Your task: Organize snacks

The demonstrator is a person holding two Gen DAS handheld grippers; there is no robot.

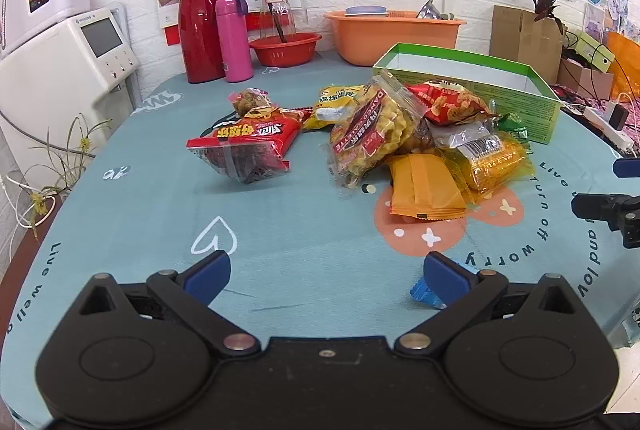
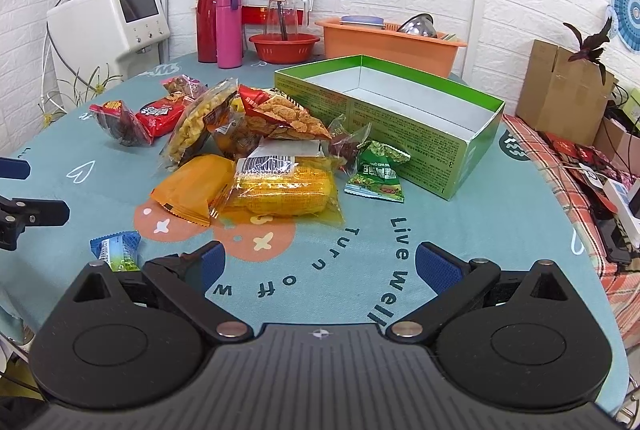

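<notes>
While both our claws hang spread wide with nothing in them, the left gripper (image 1: pixel 327 270) has the red chip bag (image 1: pixel 248 142) ahead-left. Ahead of the right gripper (image 2: pixel 318 264) sits the corn pack (image 2: pixel 282 188), with the green box (image 2: pixel 444 150) ahead-right. Pile's so tangled, one grab could drag neighbours off the table.

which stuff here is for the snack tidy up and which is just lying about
For the job:
green box
corn pack
orange packet
green pouch
red chip bag
blue candy

Lying about:
red flask
pink bottle
orange tub
red basket
</notes>
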